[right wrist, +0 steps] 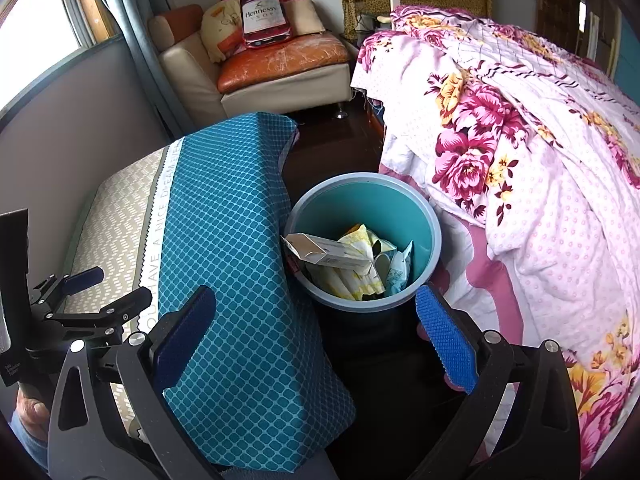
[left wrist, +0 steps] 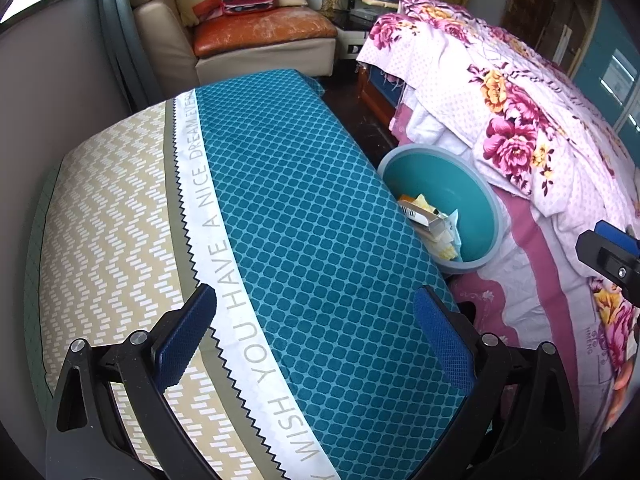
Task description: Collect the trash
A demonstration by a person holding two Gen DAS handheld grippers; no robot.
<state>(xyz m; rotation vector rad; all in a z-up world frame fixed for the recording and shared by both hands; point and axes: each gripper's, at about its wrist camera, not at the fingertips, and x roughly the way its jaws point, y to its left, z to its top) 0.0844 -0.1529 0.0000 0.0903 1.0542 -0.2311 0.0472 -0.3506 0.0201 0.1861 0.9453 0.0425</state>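
A teal waste bin [right wrist: 416,204] stands on the dark floor between a cloth-covered table and the bed. Inside it lie a flattened grey carton [right wrist: 328,254], yellow-white wrappers [right wrist: 356,280] and a pale packet [right wrist: 400,270]. My right gripper [right wrist: 316,334] hangs open just in front of the bin, nothing between its blue pads. My left gripper [left wrist: 314,336] is open over the table's teal cloth [left wrist: 304,208], also holding nothing. In the left wrist view the bin [left wrist: 476,204] shows partly behind the table edge, with the carton [left wrist: 420,214] in it. The left gripper [right wrist: 86,292] also appears at the left of the right wrist view.
The table's cover [right wrist: 236,216] hangs down beside the bin. A bed with a pink floral quilt [right wrist: 540,168] fills the right. An armchair [right wrist: 276,68] with an orange seat holds cushions and a red bottle-shaped pillow [right wrist: 262,16] at the back. A hand [right wrist: 32,412] grips the left handle.
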